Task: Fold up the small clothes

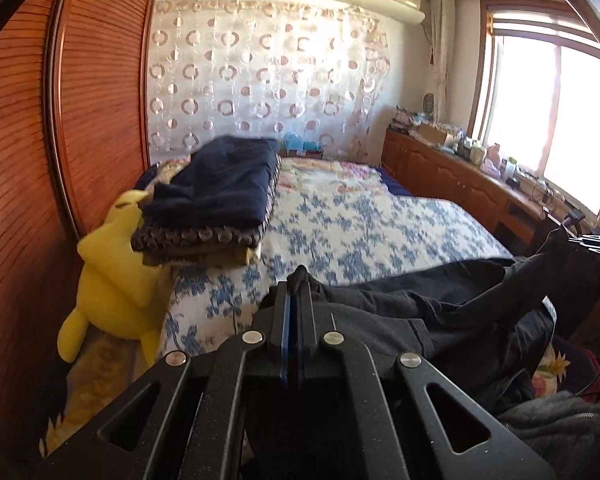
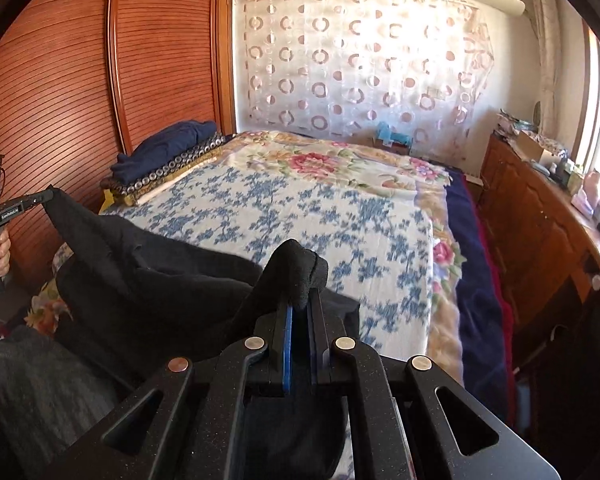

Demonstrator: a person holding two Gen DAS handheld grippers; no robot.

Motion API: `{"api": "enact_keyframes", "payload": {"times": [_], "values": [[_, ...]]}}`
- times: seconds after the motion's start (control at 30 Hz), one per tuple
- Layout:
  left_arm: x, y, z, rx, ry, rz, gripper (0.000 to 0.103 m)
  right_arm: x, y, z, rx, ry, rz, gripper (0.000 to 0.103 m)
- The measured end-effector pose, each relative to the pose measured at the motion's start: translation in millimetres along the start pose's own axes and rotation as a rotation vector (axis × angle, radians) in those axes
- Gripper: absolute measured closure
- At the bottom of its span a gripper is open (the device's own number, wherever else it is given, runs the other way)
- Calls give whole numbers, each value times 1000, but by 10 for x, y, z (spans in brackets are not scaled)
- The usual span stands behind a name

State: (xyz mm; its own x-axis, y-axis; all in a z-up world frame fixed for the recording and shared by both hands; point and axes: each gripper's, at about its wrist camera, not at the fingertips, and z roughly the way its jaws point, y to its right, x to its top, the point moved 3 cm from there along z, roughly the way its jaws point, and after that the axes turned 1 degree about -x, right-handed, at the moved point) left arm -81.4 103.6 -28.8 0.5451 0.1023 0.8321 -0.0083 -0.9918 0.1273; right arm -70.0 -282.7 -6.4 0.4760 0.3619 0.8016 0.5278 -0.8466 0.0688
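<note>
A black garment [image 1: 412, 312] hangs stretched between my two grippers, held above the near edge of the bed [image 1: 360, 216]. My left gripper [image 1: 298, 280] is shut on one corner of it, with cloth bunched at the tips. My right gripper [image 2: 302, 296] is shut on another corner, a fold of black cloth [image 2: 300, 264] sticking out past the fingers. In the right wrist view the garment [image 2: 148, 272] sags to the left, where the left gripper [image 2: 46, 196] pinches its far corner. The garment's lower part is hidden behind the gripper bodies.
The bed has a blue-and-white floral cover [image 2: 320, 216]. Folded dark blue bedding [image 1: 216, 192] is stacked at the bed's left, by a yellow plush toy [image 1: 112, 276]. A wooden wardrobe [image 1: 60, 120] stands left, a cluttered wooden cabinet [image 1: 460, 176] and a window right.
</note>
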Motion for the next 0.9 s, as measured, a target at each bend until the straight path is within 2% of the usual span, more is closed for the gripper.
{"api": "enact_keyframes", "payload": {"times": [0.1, 0.2, 0.43, 0.5, 0.57, 0.63, 0.7, 0.73, 0.77, 0.8, 0.87, 0.9], "values": [[-207, -32, 209, 34, -74, 0, 100, -201, -45, 238, 8, -70, 17, 97], [-340, -62, 316, 44, -115, -2, 100, -334, -41, 432, -10, -119, 32, 97], [-367, -50, 322, 15, -111, 0, 99, -305, 13, 453, -10, -139, 60, 97], [-332, -28, 310, 7, -98, 10, 85, -282, -15, 406, -12, -131, 57, 97], [-289, 1, 279, -8, -73, 16, 64, -270, -17, 387, -13, -123, 51, 97], [-236, 31, 252, -28, -53, 22, 56, -274, -21, 359, -11, -112, 40, 95], [-190, 53, 236, -25, -41, 25, 39, -237, -33, 318, -5, -94, 36, 90], [-166, 62, 230, -23, -32, 28, 25, -214, -37, 287, -3, -83, 36, 88], [-147, 66, 226, -21, -25, 30, 23, -184, -34, 240, -1, -69, 37, 82], [-132, 66, 234, -21, -26, 30, 23, -150, -23, 185, 0, -51, 38, 70], [-109, 46, 276, -13, -38, 25, 23, -99, 7, 106, -3, -22, 41, 53], [-101, 27, 303, -4, -43, 20, 23, -79, 27, 99, -9, -13, 43, 51]]}}
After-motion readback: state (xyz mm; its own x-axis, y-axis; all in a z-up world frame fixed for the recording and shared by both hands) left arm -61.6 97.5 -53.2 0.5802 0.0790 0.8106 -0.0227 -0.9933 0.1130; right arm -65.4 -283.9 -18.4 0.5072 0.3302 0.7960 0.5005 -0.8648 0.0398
